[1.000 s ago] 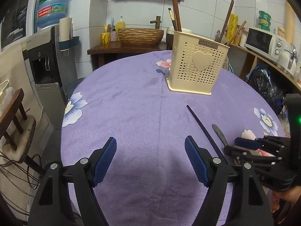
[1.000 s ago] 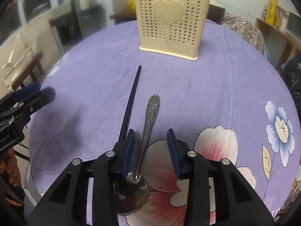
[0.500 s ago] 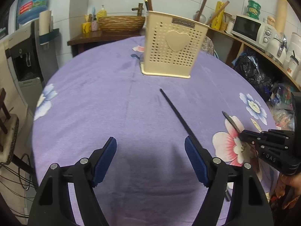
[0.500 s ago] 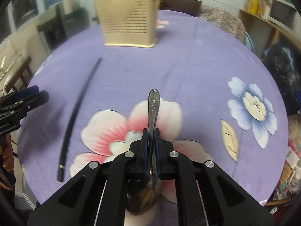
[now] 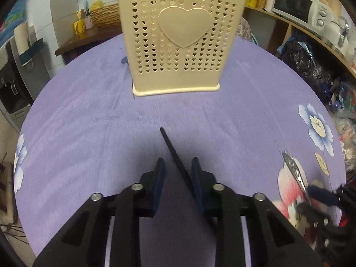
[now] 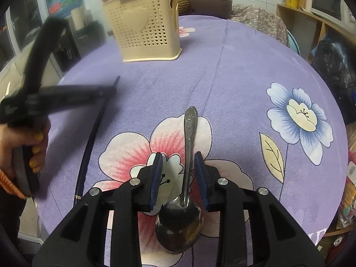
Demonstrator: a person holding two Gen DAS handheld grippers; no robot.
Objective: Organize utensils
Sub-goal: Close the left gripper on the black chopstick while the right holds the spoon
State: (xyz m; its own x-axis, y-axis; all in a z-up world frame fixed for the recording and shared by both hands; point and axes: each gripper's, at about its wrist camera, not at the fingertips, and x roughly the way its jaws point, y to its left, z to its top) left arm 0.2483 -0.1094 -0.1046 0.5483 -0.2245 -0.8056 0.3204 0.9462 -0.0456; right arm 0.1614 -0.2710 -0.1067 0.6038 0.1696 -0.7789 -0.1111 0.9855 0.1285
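A black chopstick [image 5: 169, 144] lies on the purple tablecloth [image 5: 89, 122], its near part between the pads of my left gripper [image 5: 177, 162]. Those jaws are closing; the chopstick sits by the right pad, with a gap to the left one. In the right wrist view the same chopstick [image 6: 93, 133] runs under the blurred left gripper [image 6: 111, 90]. A metal spoon [image 6: 190, 129] rests on the pink flower print, its handle between the pads of my right gripper [image 6: 178, 155], whose jaws are opening and stand clear of it. A cream perforated holder [image 5: 178, 66] stands upright beyond, utensils sticking out.
A person's hand [image 6: 33, 142] grips the left tool at the table's left edge. A shelf with a microwave [image 5: 293, 6] and a black bag [image 5: 311, 62] stand right of the table. A water dispenser [image 5: 9, 77] is at the left, and a woven basket [image 5: 104, 15] behind.
My left gripper moved right over the chopstick, and its jaws narrowed around it. My right gripper pinched the spoon handle half a second ago, and now its pads stand apart again.
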